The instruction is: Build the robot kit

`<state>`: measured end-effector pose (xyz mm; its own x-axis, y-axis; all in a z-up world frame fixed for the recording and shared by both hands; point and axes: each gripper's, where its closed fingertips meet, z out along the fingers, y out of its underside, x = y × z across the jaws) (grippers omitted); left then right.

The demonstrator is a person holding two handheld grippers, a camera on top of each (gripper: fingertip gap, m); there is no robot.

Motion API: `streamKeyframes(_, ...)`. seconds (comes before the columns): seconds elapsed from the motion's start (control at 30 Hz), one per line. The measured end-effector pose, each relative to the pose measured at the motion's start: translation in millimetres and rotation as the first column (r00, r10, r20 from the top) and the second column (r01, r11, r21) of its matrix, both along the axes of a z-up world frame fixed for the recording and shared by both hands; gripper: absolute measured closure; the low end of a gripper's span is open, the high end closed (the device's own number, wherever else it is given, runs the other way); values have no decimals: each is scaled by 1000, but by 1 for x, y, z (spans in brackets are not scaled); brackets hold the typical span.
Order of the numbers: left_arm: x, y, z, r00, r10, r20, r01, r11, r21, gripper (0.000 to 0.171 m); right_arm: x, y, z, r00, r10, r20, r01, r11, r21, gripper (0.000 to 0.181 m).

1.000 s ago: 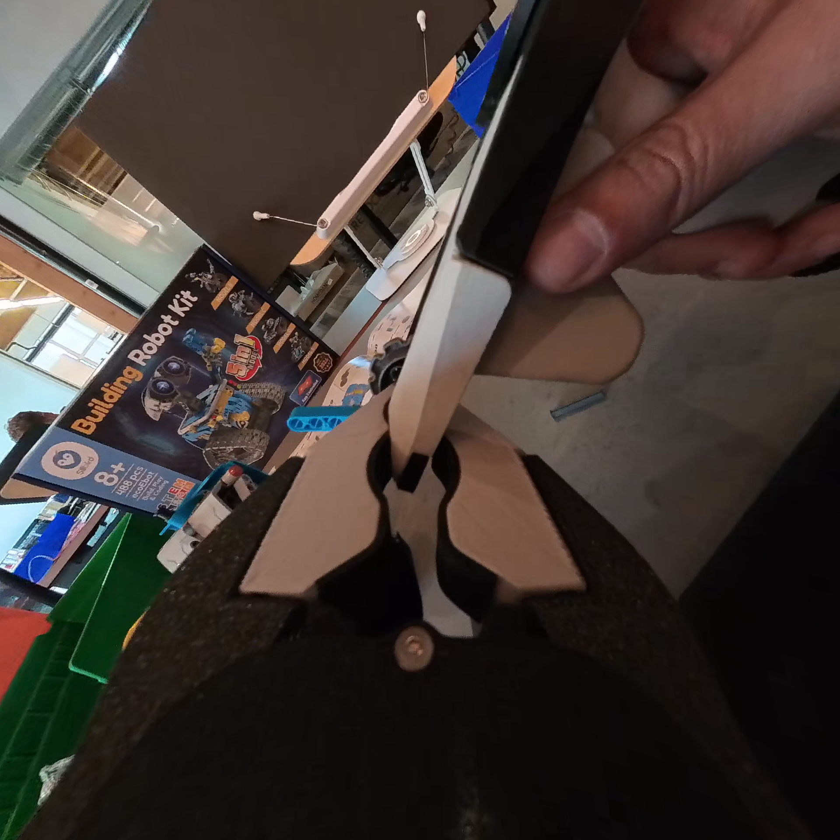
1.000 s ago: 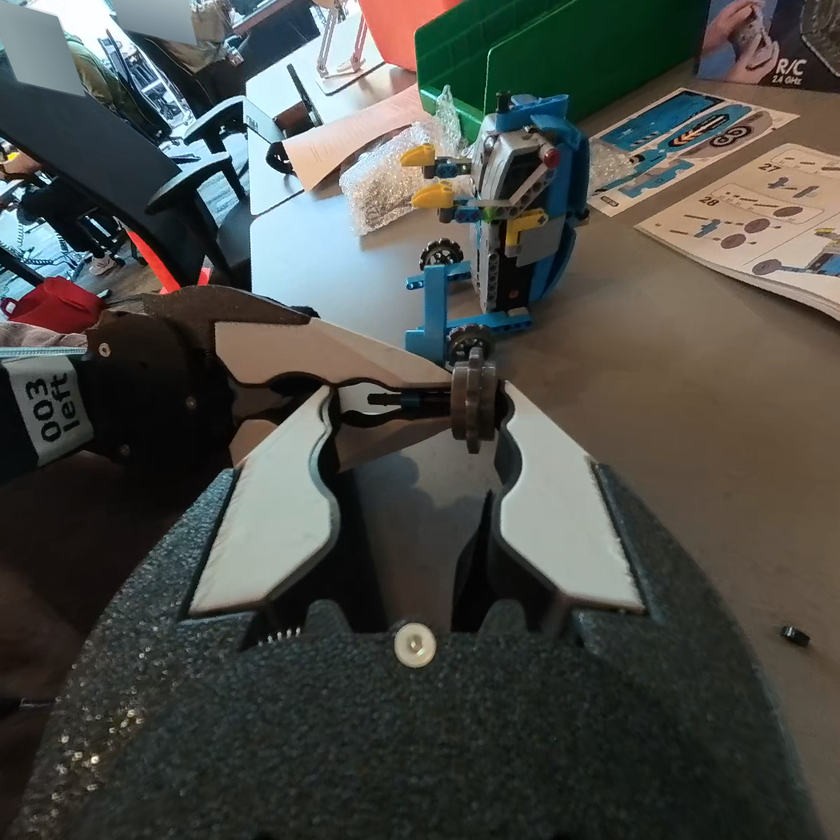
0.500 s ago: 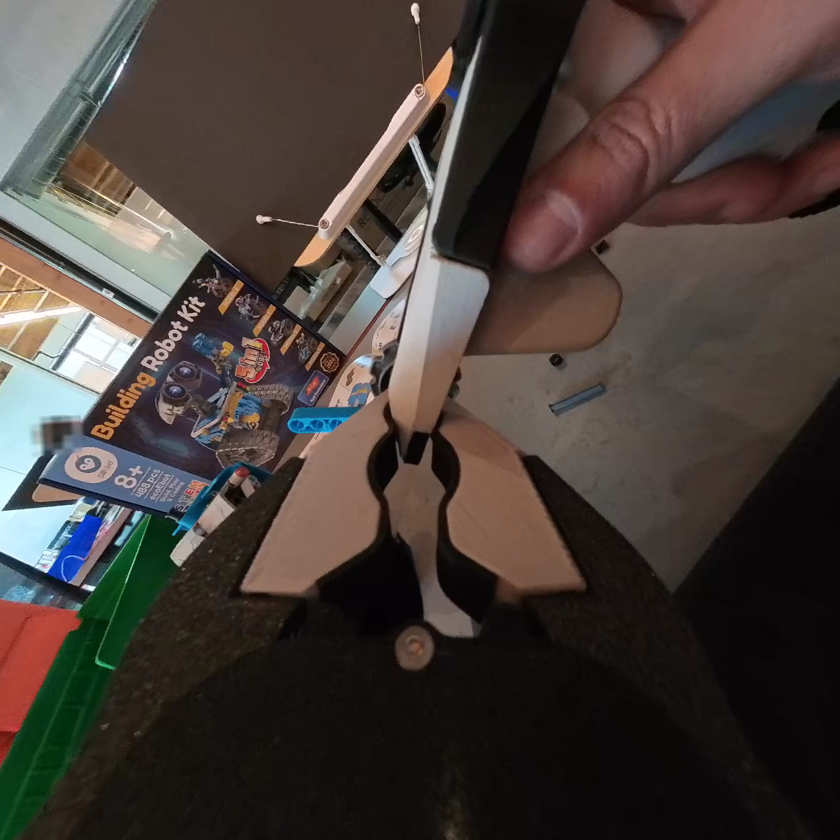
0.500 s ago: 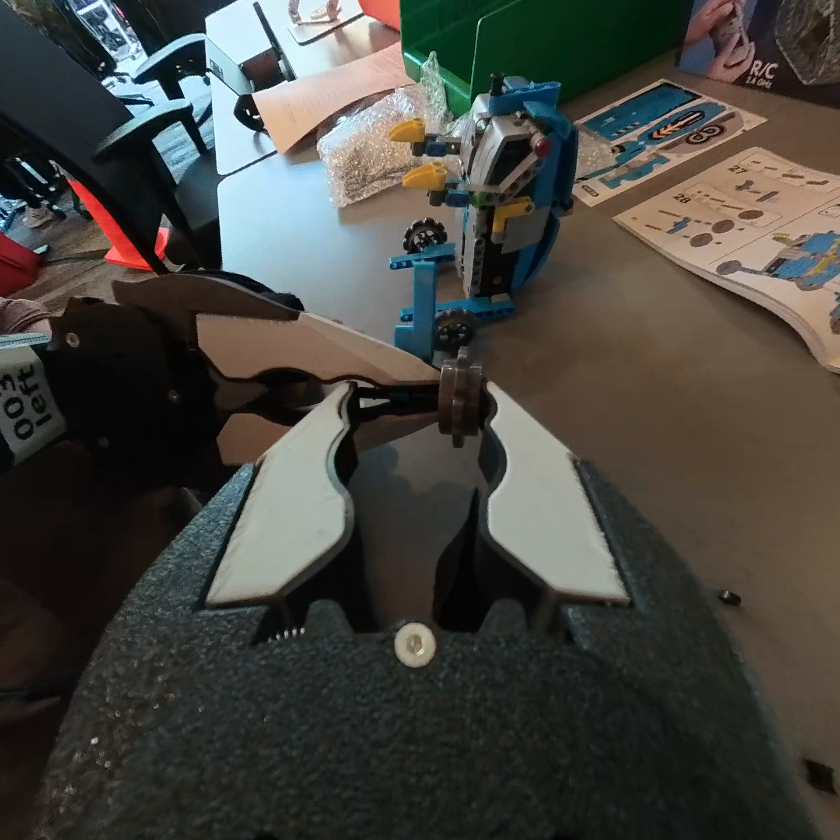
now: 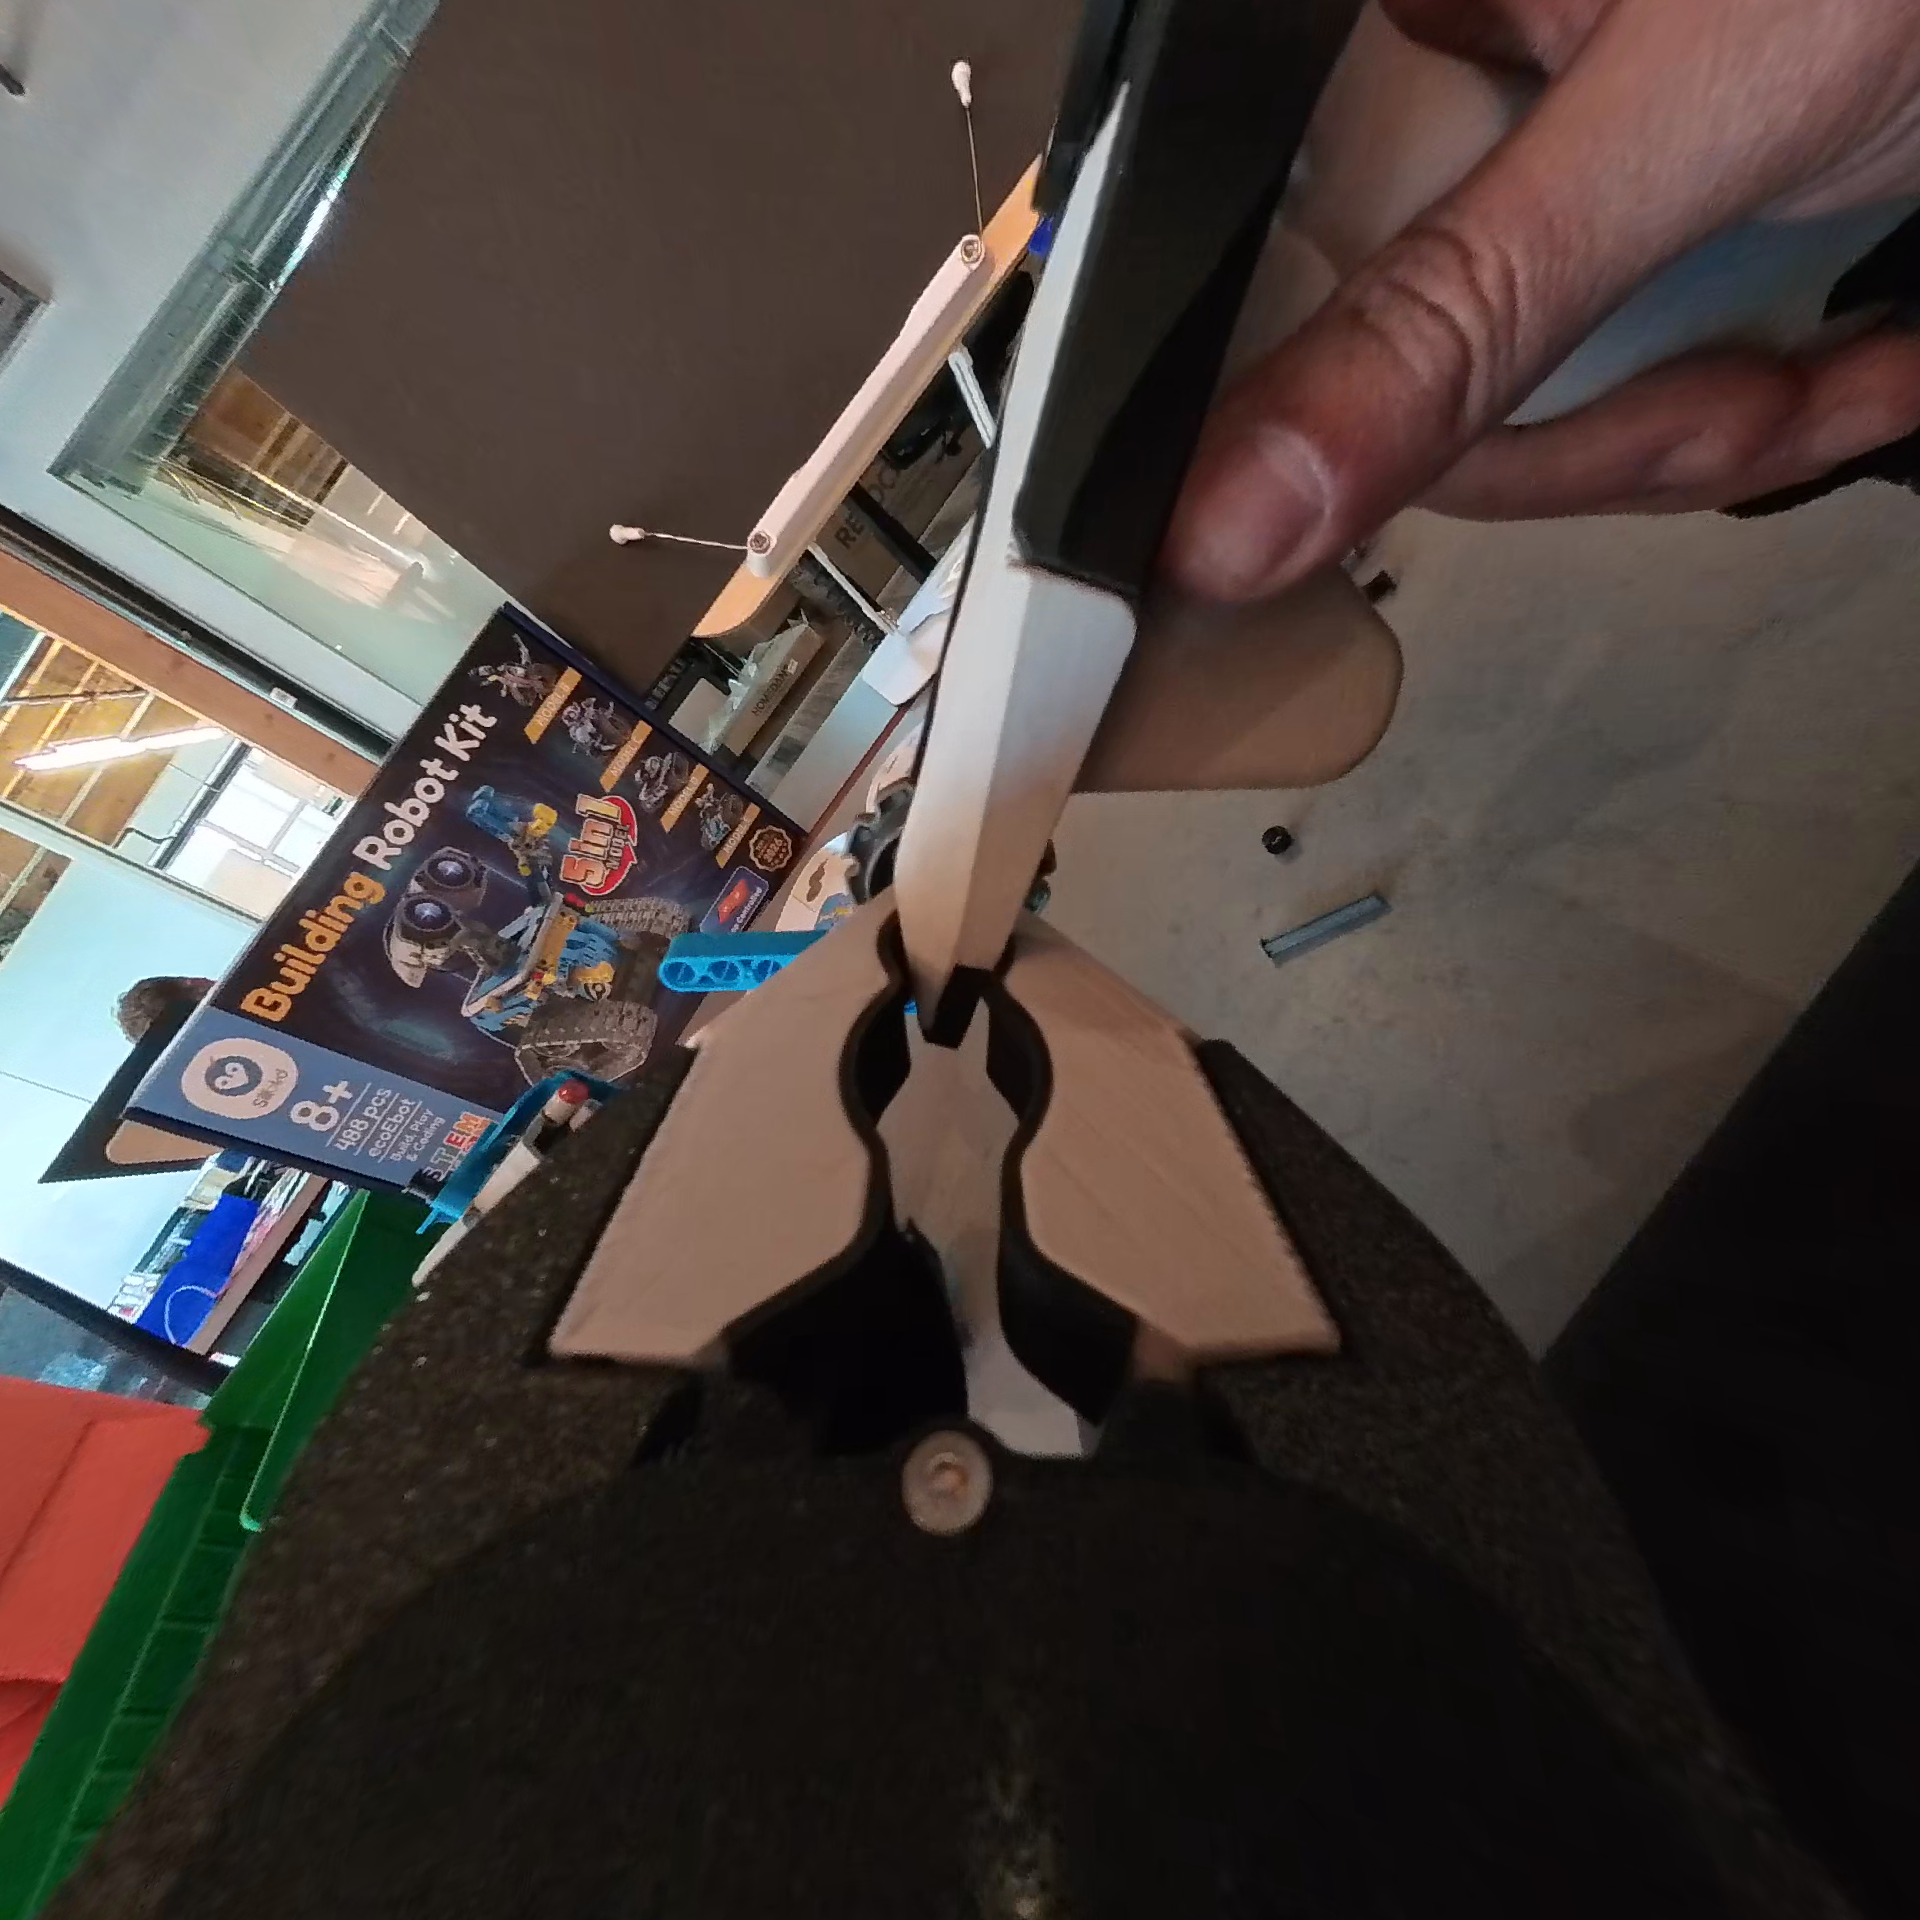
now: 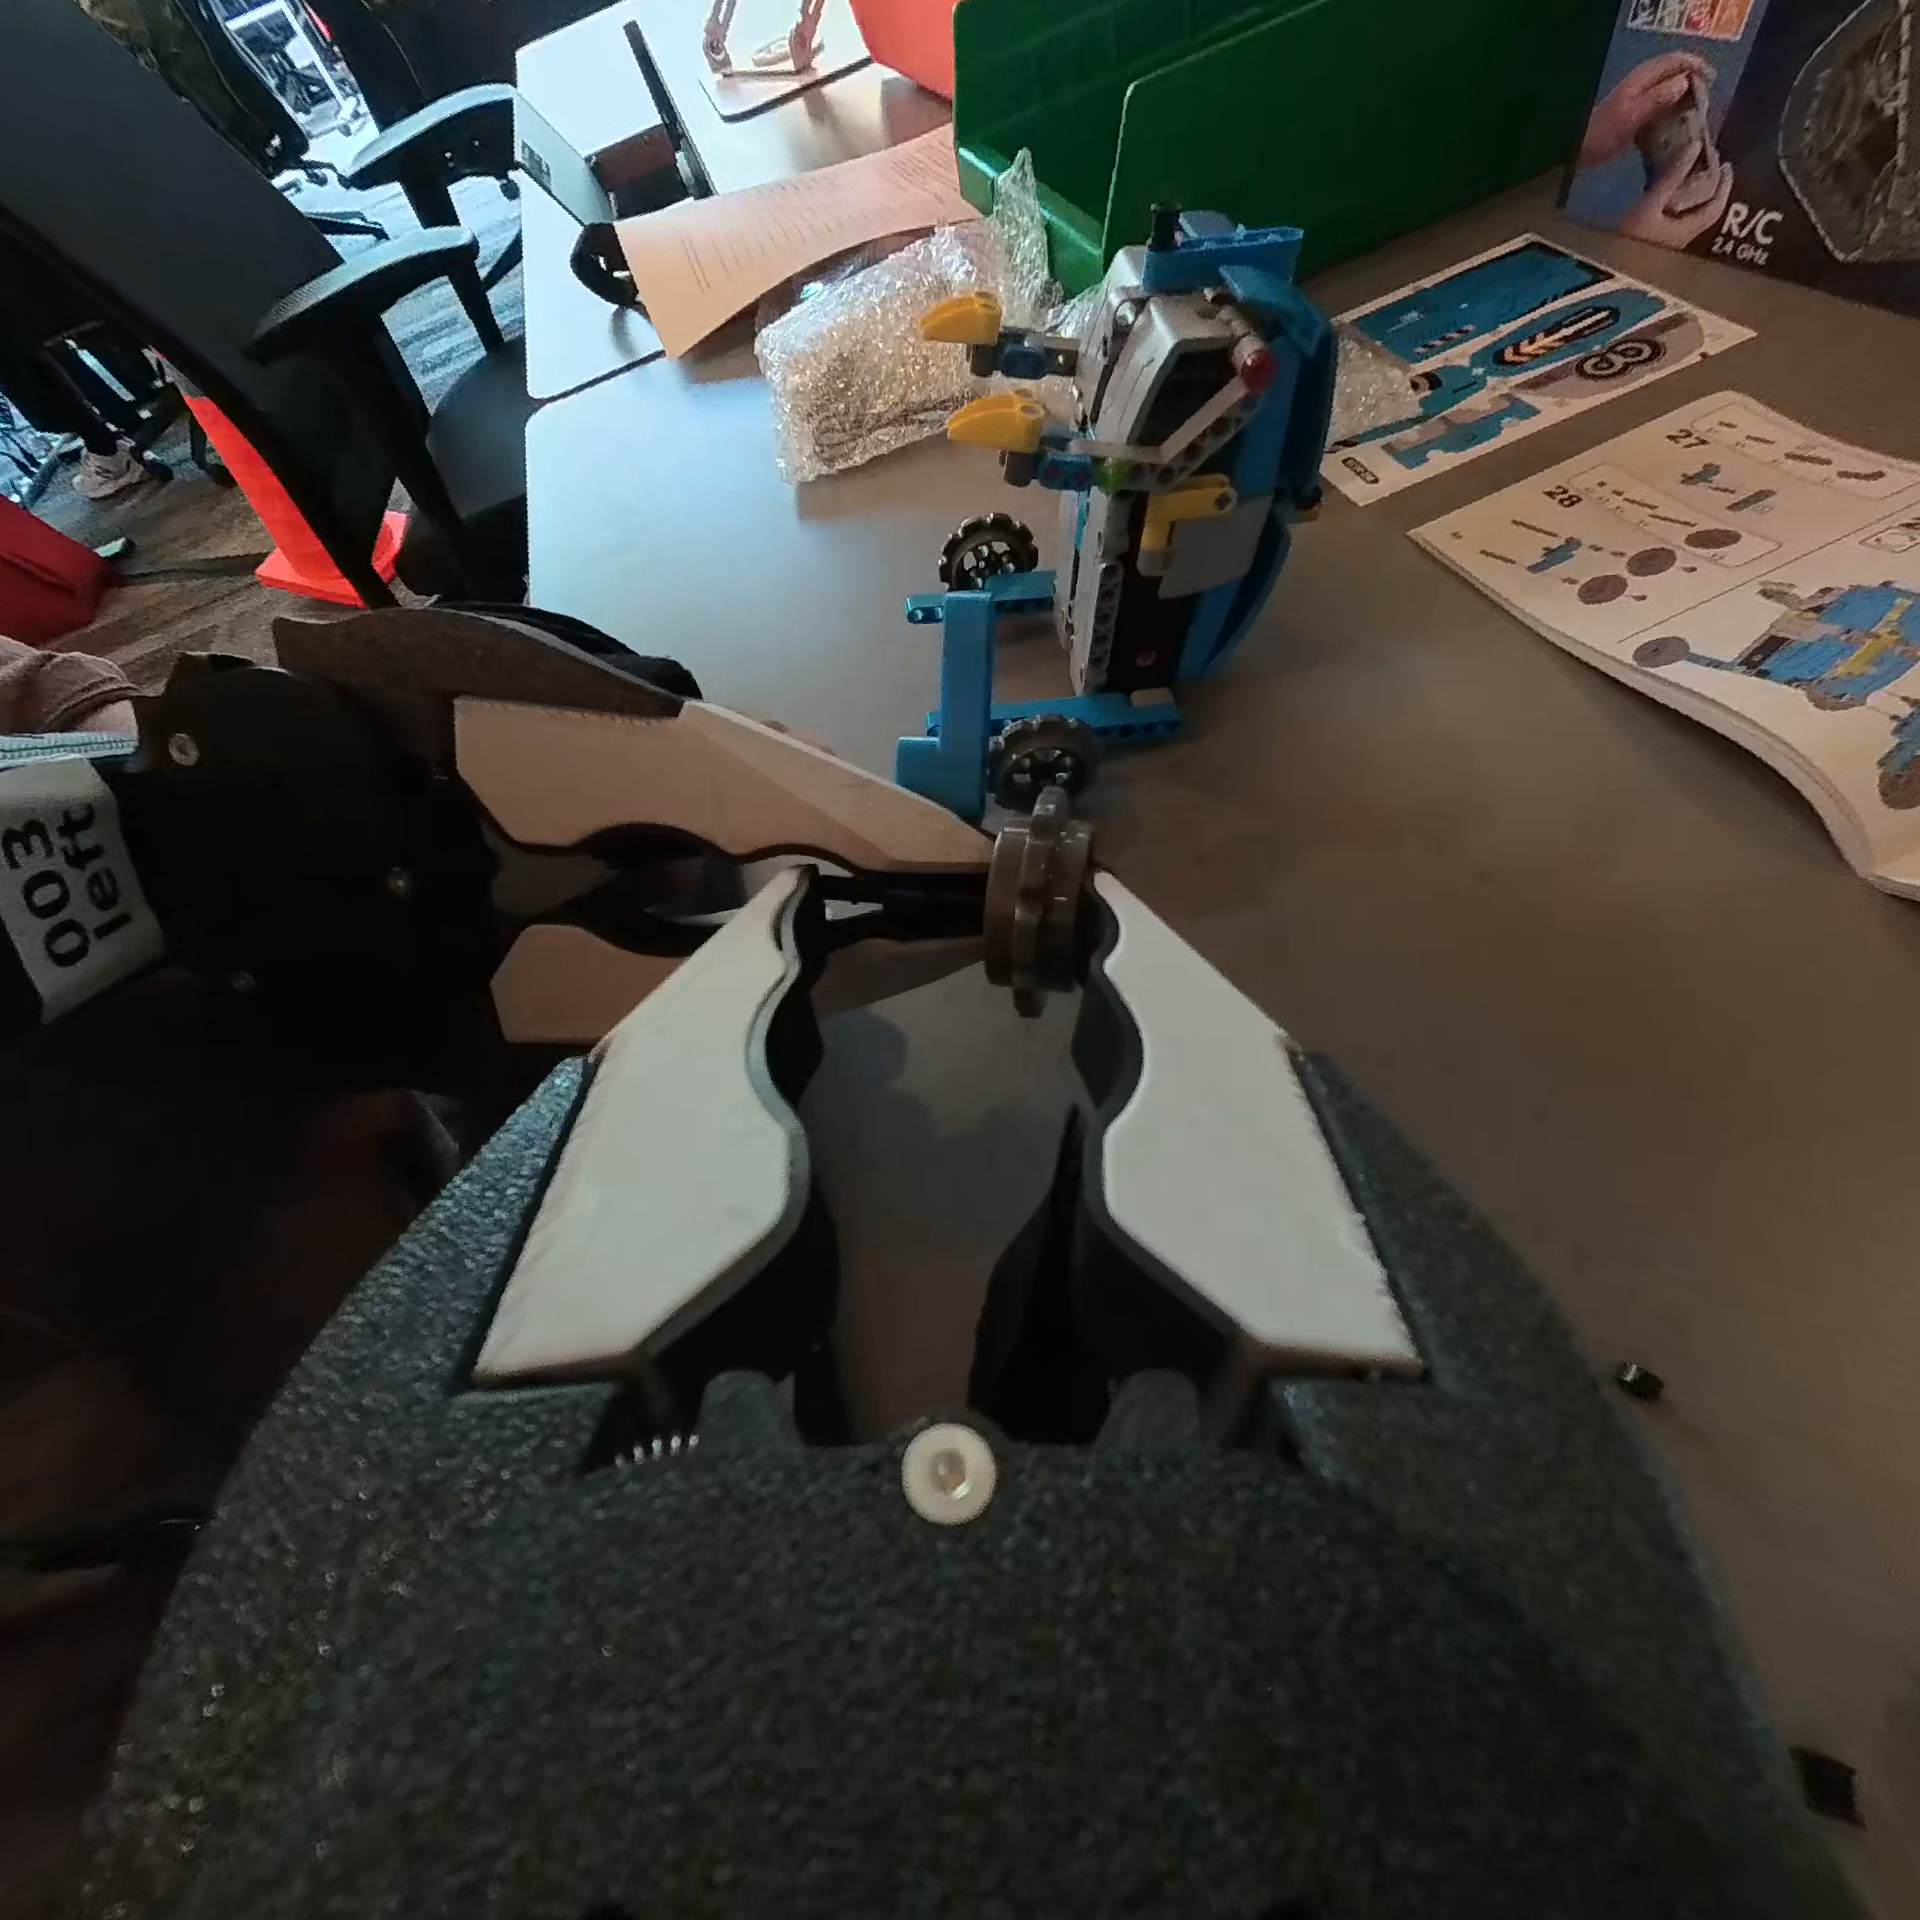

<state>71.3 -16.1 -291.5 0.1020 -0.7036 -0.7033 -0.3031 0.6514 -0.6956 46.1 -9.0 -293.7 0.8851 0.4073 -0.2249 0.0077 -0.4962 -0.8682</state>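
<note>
My left gripper is shut on a thin black axle. In the right wrist view its upper finger reaches in from the left, with the axle sticking out of its tips. A grey gear sits on the axle's end. My right gripper has its fingers apart around the gear and axle, and the gear touches the right finger. A hand holds the right gripper, whose finger crosses the left wrist view. A blue and grey brick model stands on the table just beyond.
An instruction booklet and a printed sheet lie to the right. A green bin, bubble wrap and the kit box stand behind. A small black part and a grey axle lie loose. Office chairs stand at the left. My left and right fingertips are right by each other.
The right gripper's fingers have drawn closer together around the gear and axle. The left gripper has stayed shut on the axle. Both views have shifted slightly.
</note>
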Motion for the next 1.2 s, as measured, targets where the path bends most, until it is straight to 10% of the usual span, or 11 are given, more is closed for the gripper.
streamKeyframes(0.7, -4, -6, 10, 997, -27, 66, 27, 1000, 0, 163, 29, 1, 7, 999, -40, -33, 41, 999, 19, 134)
streamKeyframes(0.87, -17, -5, 19, 988, -77, 137, 99, 981, -168, 155, 44, -1, 7, 970, -68, 232, 42, 992, 118, 134)
streamKeyframes(0.93, -24, 1, 29, 969, -118, 217, 202, 885, -419, 152, 47, -1, 10, 928, -91, 360, 14, 977, 212, 134)
streamKeyframes(1.03, -25, 18, 37, 935, -131, 331, 346, 551, -759, 143, 44, -1, 11, 924, -94, 370, 6, 973, 231, 133)
streamKeyframes(1.2, -13, 22, 32, 908, -216, 358, 395, 164, -904, 138, 38, -2, 19, 877, -98, 470, -26, 968, 250, 133)
